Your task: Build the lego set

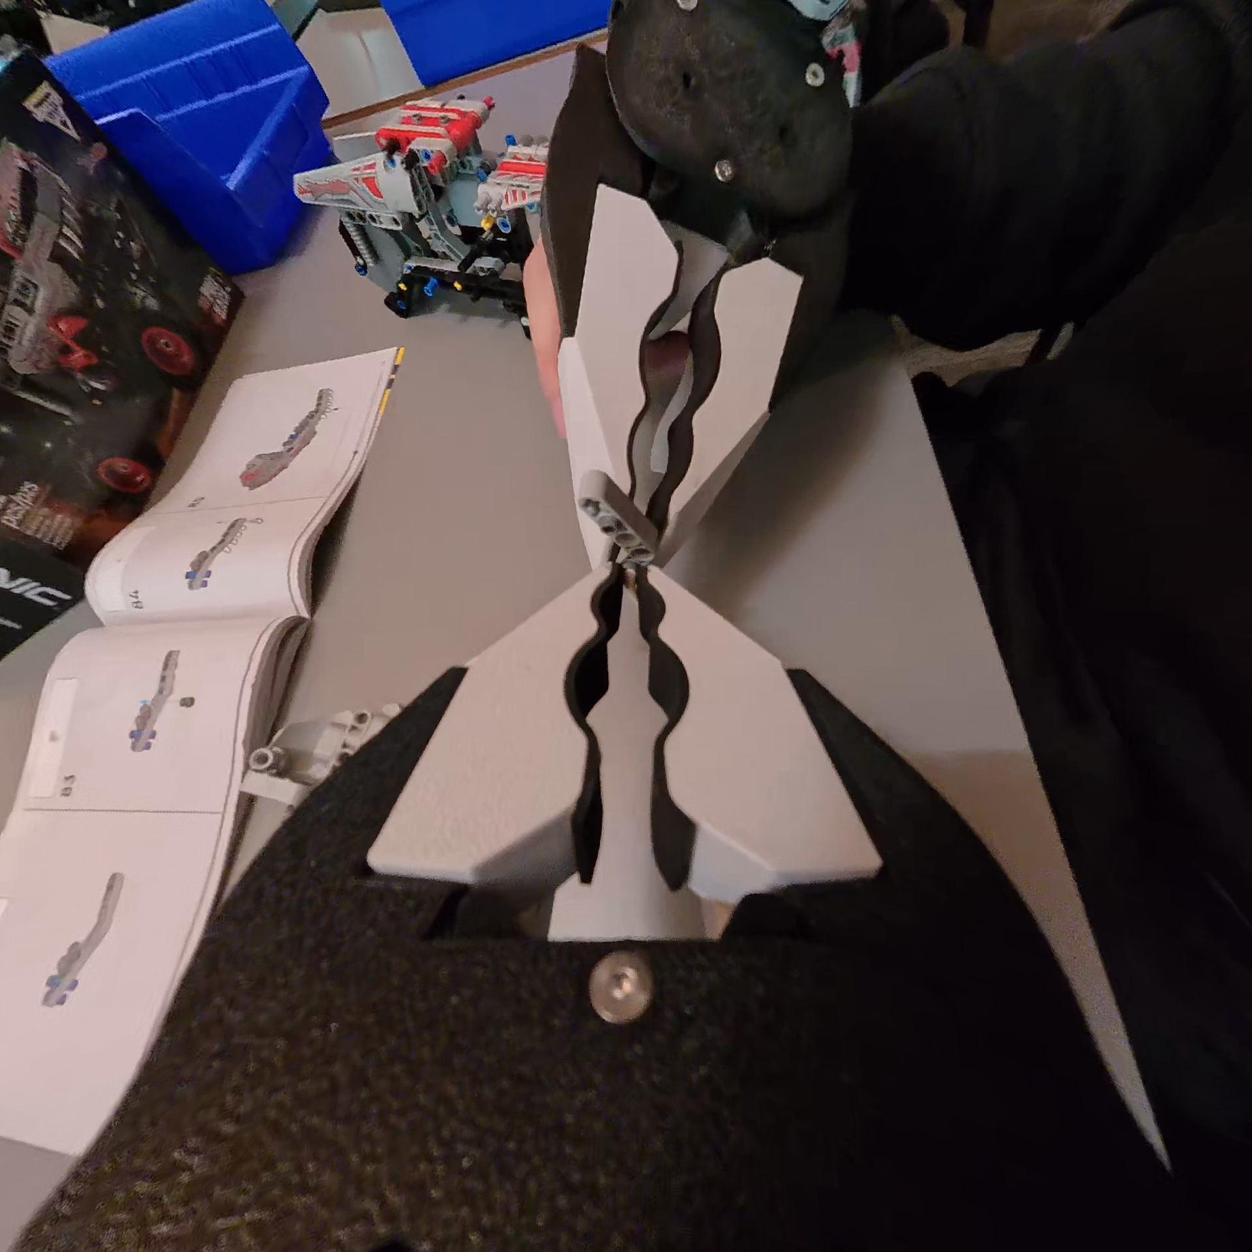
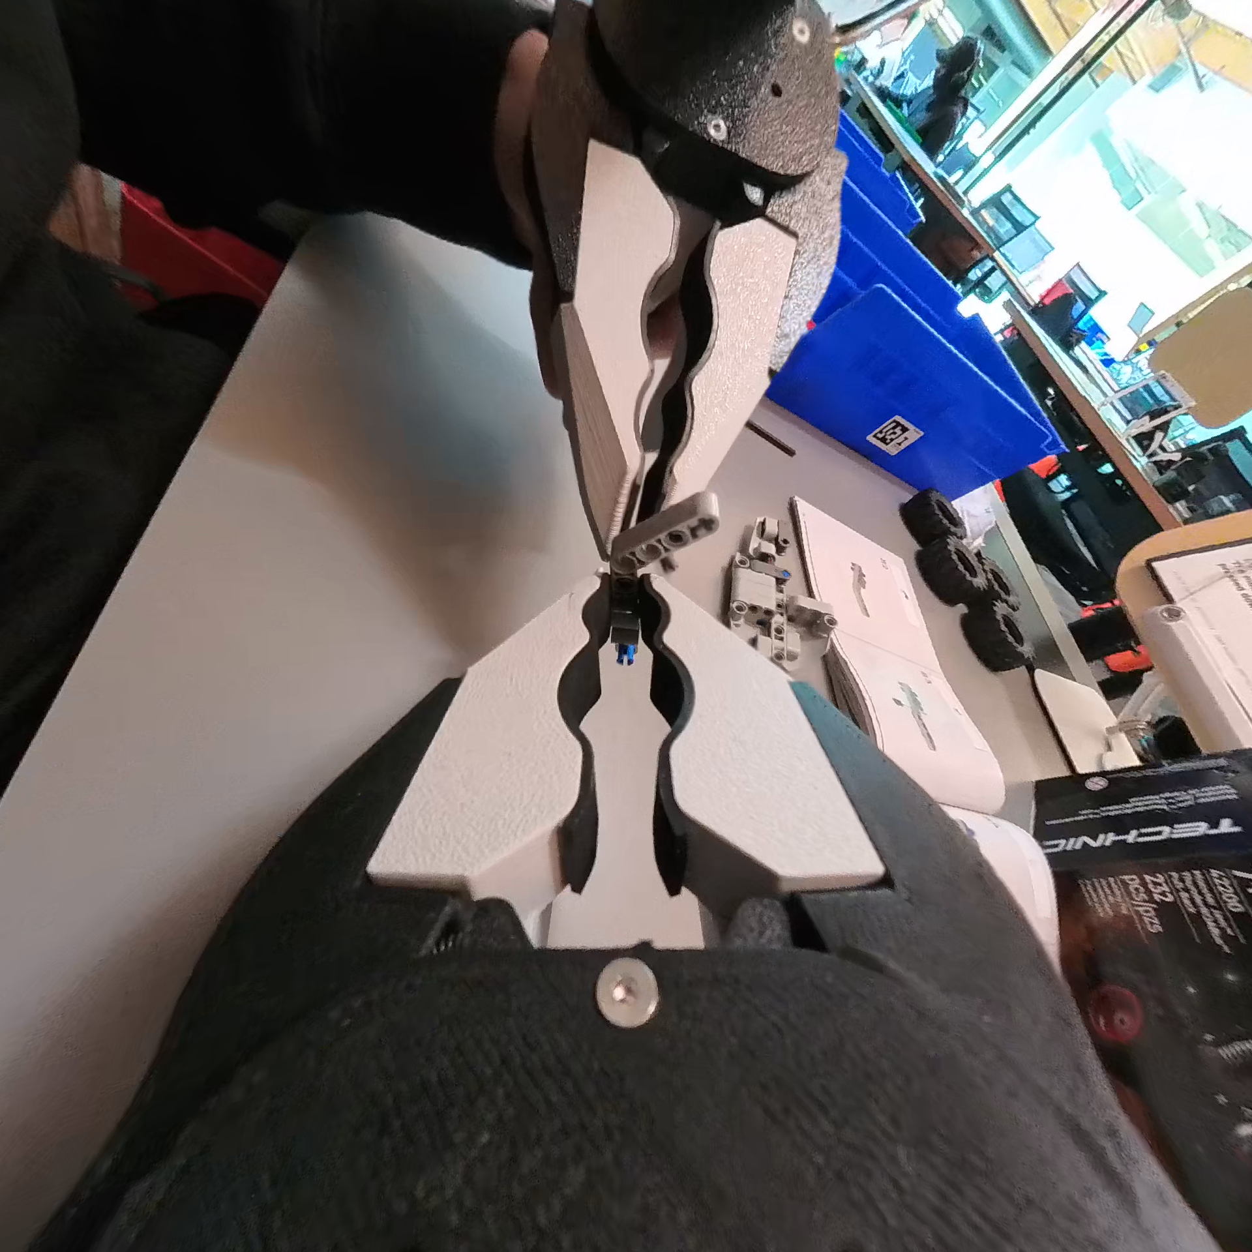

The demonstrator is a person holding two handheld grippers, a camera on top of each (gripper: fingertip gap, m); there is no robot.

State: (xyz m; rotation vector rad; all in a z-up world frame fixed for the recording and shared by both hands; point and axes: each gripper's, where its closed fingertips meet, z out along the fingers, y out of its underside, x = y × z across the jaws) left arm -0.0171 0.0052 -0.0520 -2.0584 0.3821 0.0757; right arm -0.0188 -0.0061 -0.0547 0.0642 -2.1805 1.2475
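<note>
I am working over a pale grey table [image 1: 440, 433] with blue bins [image 1: 203, 142] at the back, the set's dark box [image 1: 81, 325] to one side and the instruction booklet [image 1: 223, 542] lying open so the steps stay readable. I am holding both tools tip to tip above the table, because the join needs both parts free in the air. My left gripper [image 1: 627, 576] is clamping a small black connector [image 2: 623, 620] with a blue pin [image 2: 624, 654] showing behind it; the left wrist view hides most of it, the right wrist view shows it clearly. My right gripper [image 2: 627, 535] is pinching one end of a short grey Technic beam [image 2: 667, 535], leaving its holes exposed towards the connector. I judge I am lining up a hole for pressing on. The half-built red and grey model [image 1: 440, 210] is waiting near the bins, and the black tyres [image 2: 962, 562] are sitting beyond the booklet.
</note>
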